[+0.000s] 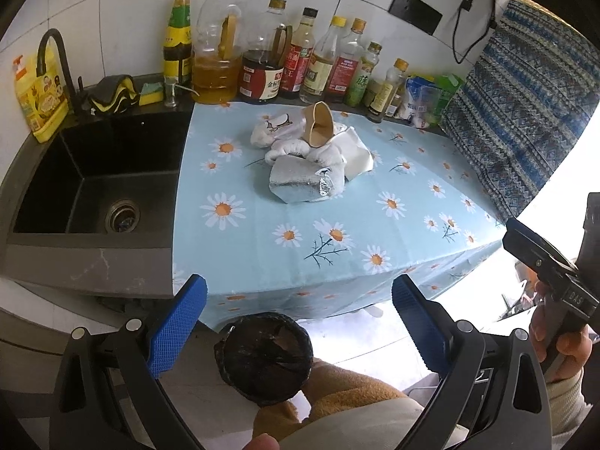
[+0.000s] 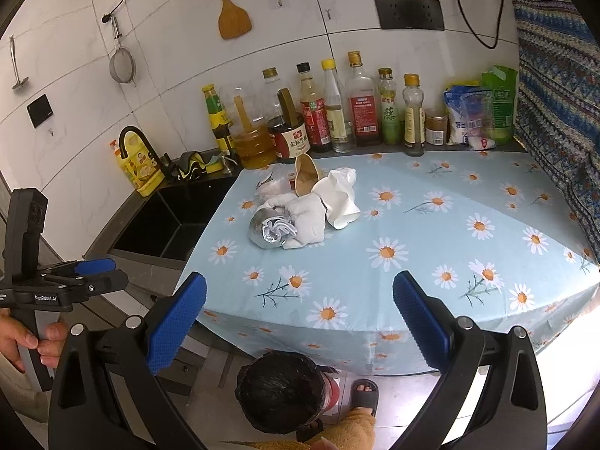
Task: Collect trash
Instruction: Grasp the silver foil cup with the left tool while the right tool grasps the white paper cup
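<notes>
Both tongs wide open, holding nothing: left gripper [image 1: 298, 322] and right gripper [image 2: 299, 318] hang at frame bottom, short of the counter edge, likely staged for a first grab. Trash pile [image 1: 307, 157] sits mid-frame on the daisy tablecloth [image 1: 375, 225]; lined bin [image 2: 281, 390] waits on the floor, bottom centre, probably to catch drops.

Light-blue tablecloth [image 1: 262, 232] with white daisies; black sink [image 1: 97, 172]; silver foil wrapper [image 1: 296, 183].

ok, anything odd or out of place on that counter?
Only the trash: a crushed silver foil wrapper, crumpled white tissues and a tipped tan paper cup heaped mid daisy-print tablecloth. Bottles stand upright; no spills visible.
</notes>
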Demonstrator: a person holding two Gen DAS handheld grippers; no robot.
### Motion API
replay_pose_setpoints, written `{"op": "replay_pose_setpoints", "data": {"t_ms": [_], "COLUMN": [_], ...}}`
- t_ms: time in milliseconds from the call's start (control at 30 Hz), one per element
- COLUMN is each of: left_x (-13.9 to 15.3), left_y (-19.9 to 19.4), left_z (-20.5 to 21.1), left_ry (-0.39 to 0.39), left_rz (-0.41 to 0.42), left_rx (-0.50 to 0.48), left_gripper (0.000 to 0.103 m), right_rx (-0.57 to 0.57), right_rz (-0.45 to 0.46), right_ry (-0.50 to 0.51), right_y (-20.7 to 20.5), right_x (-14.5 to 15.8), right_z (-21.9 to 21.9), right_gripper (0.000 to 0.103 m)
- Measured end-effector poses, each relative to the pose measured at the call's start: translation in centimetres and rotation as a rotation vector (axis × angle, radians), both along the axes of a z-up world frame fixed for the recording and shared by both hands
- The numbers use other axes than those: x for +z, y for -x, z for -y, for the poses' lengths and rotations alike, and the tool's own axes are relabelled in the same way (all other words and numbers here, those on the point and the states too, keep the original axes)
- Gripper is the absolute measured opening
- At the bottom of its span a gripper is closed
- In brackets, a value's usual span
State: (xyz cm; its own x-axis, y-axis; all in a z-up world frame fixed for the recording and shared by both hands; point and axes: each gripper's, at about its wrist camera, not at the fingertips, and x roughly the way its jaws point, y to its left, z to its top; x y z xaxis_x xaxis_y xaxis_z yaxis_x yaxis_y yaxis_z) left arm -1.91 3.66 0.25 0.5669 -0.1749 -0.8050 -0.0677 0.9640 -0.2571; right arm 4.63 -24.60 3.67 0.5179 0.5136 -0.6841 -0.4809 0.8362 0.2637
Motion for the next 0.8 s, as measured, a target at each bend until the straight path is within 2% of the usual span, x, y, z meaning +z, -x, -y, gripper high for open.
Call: {"op": "replay_pose_setpoints", "data": {"t_ms": [333,633,800], "left_x": [-1.1,-4.3,-6.3], "left_y": [-4.6,-11.2,-14.1], "left_z": [0.4,0.7,0.7], "left_ry": [0.015,0.027,0.022], "left_rz": [-0.029,-0.126,-0.180], "left_rx": [0.007,-0.013,-0.029], "left_gripper": [0.096,0.096,0.096], "right_rx": [0.079,0.152,0.190], "right_rz": [-0.037,-0.108,-0.158], "right_ry": [-0.010,-0.017,0.005], "right_y": [-6.7,-14.4,-18.8], "right_x": [-1.1,-3.5,-6.0], "right_z": [-0.8,-1.8,-3.0], "right_gripper": [0.099,0.099,0.099]}}
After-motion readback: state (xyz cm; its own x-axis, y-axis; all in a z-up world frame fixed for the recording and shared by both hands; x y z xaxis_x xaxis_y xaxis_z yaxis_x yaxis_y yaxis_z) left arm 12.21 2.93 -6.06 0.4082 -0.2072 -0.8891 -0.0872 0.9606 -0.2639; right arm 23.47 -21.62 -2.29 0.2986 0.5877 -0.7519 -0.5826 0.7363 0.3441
